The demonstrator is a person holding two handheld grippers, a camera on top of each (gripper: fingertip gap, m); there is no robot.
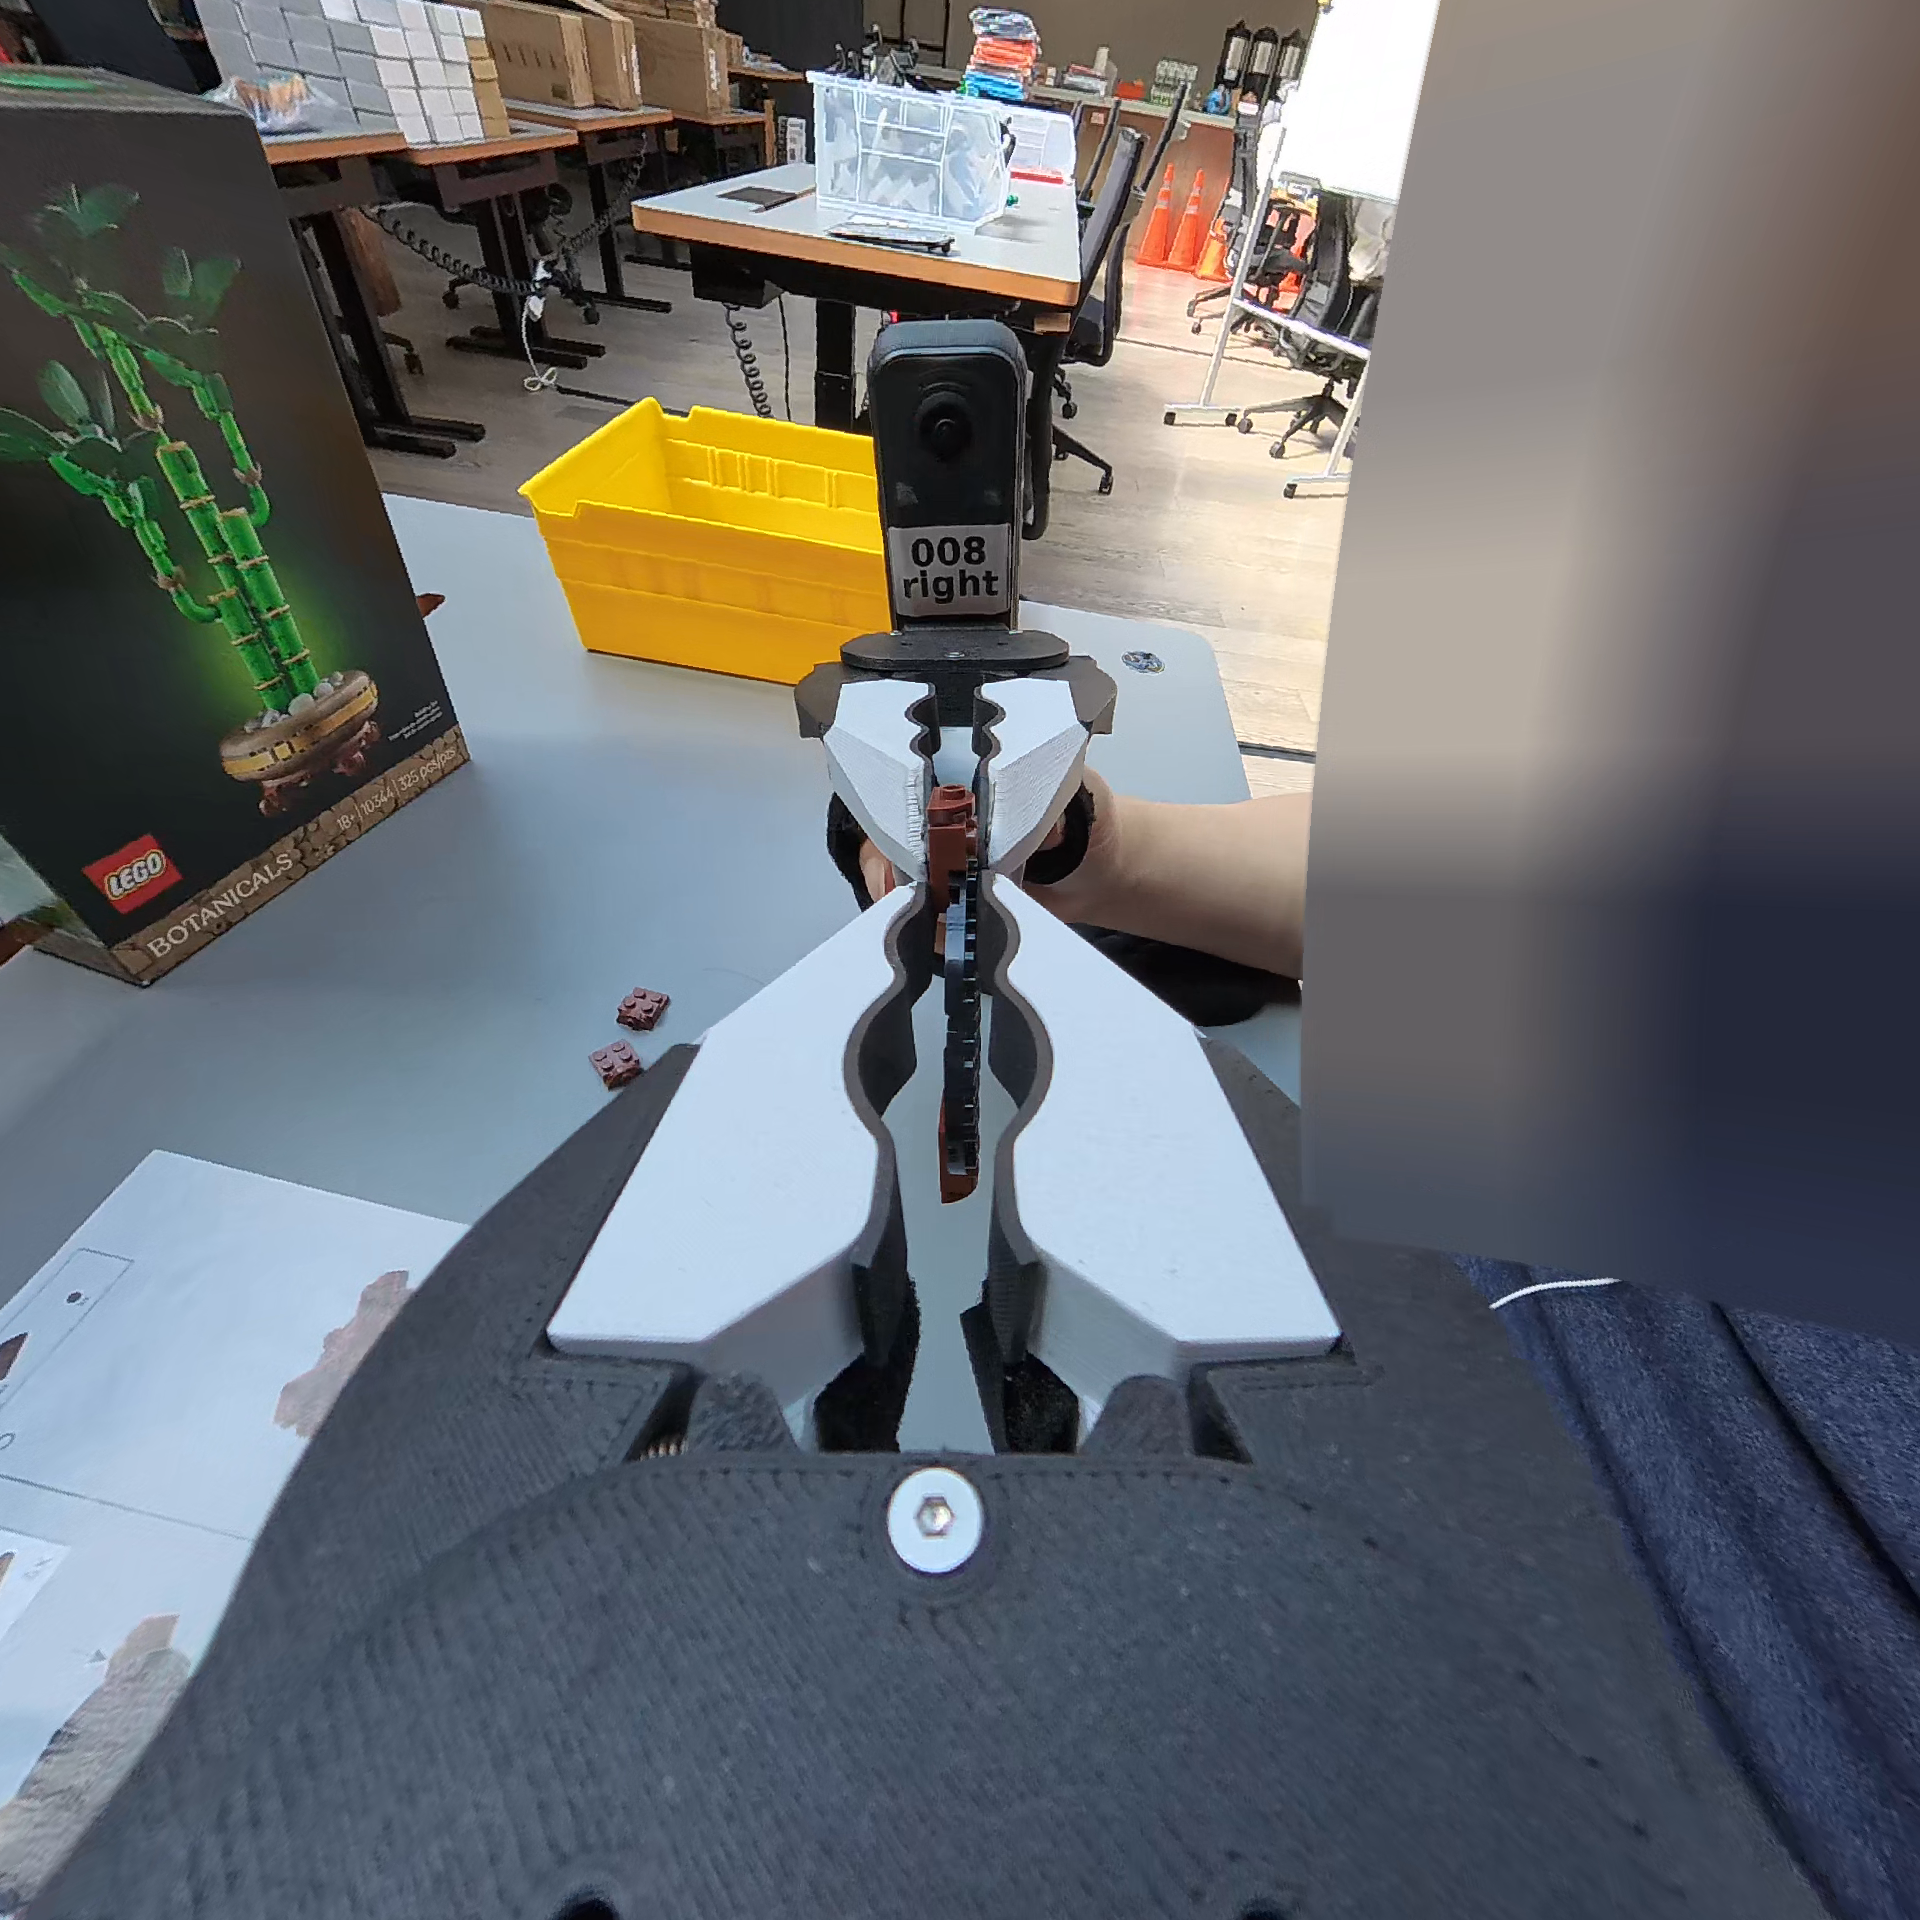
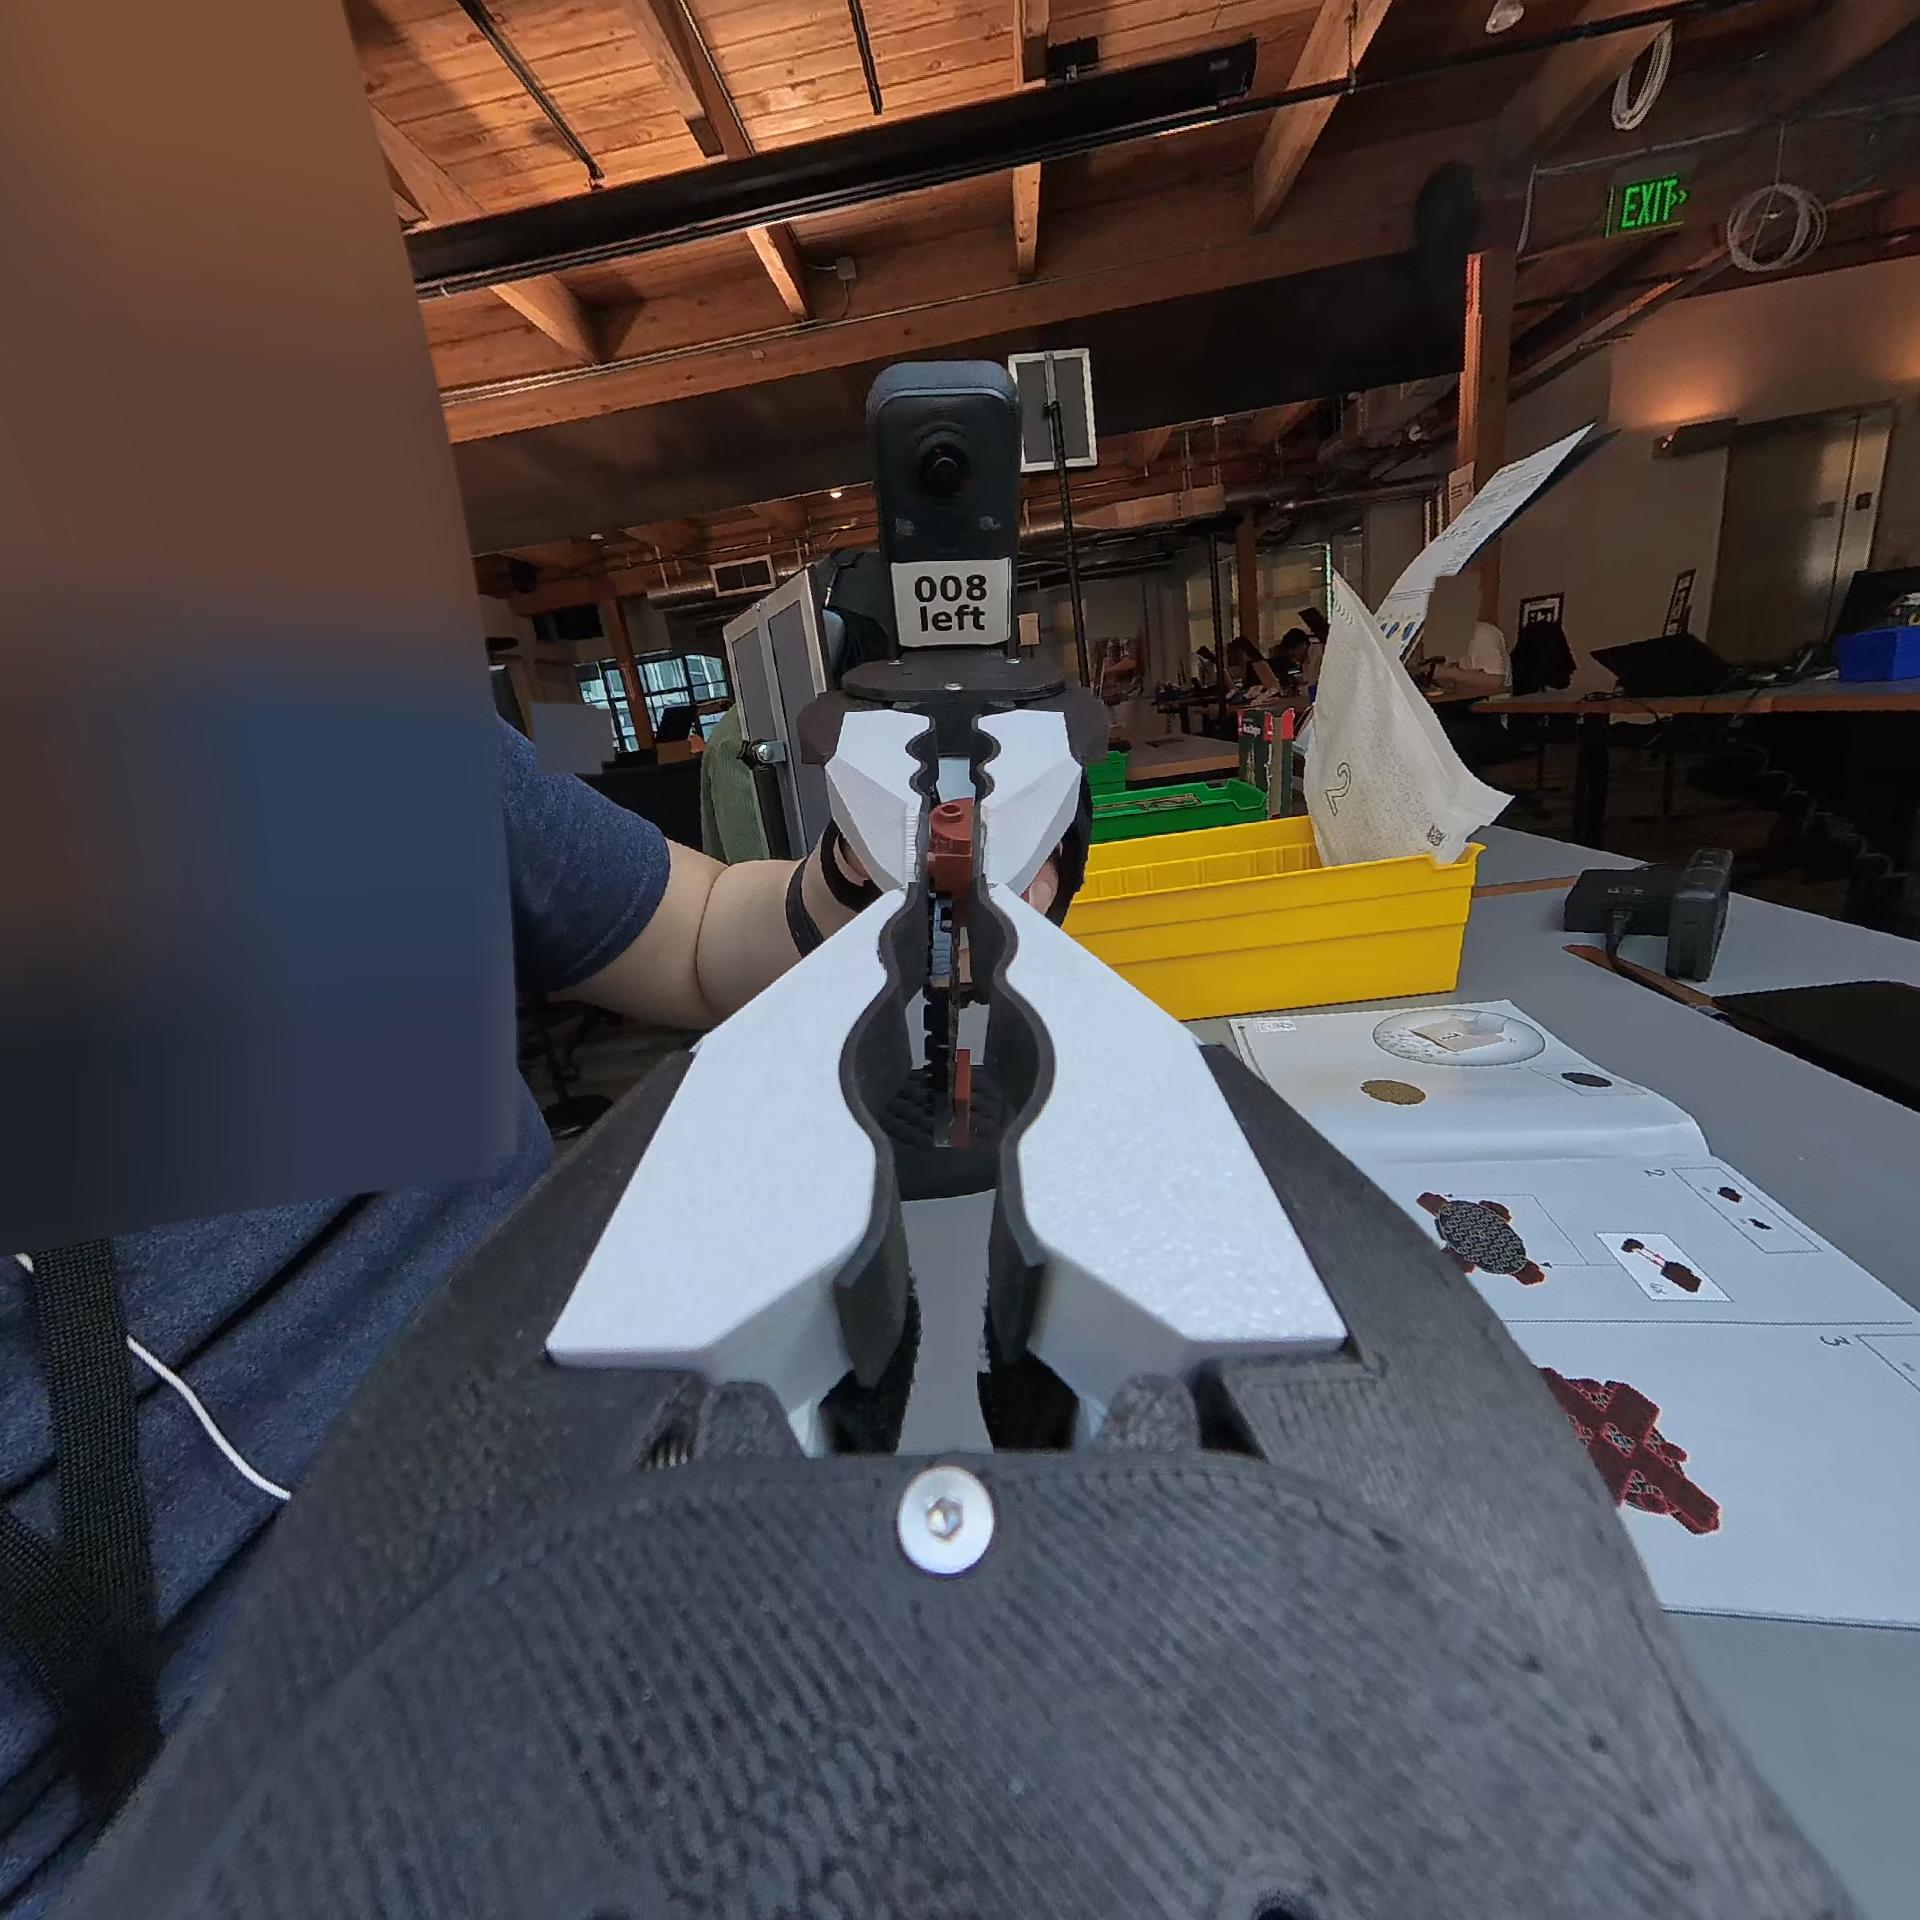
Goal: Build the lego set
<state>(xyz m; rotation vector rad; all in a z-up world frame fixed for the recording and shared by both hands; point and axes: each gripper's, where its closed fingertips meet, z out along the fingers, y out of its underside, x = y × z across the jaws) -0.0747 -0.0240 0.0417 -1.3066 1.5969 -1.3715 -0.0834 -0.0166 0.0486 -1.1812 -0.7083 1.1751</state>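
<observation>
here the two hand-held grippers are meeting tip to tip above the grey surface (image 1: 644, 831), each facing the other head-on. the left hand-held gripper (image 1: 951, 914) is closing its white fingers (image 1: 769, 1122) on the black round plate (image 1: 961, 1039), which is standing on edge, its long axis running along the fingers toward the opposite tool, a brown piece showing at its near end. the right hand-held gripper (image 2: 945, 904) is clamping the same assembly from the other side, and the brown brick (image 2: 951, 847) with its studded end pointing up is sitting at the far end, between the other gripper's tips. the whole assembly is being held in the air, clear of the surface.

two small brown plates (image 1: 629, 1034) are lying loose on the surface just left of the left gripper, close together. the lego box (image 1: 197, 540) is standing upright toward the left edge, the yellow bin (image 1: 707, 551) near the far edge, with open surface between them. the instruction booklet (image 2: 1538, 1247) is lying open to the right of the right gripper, reaching toward the near edge
</observation>
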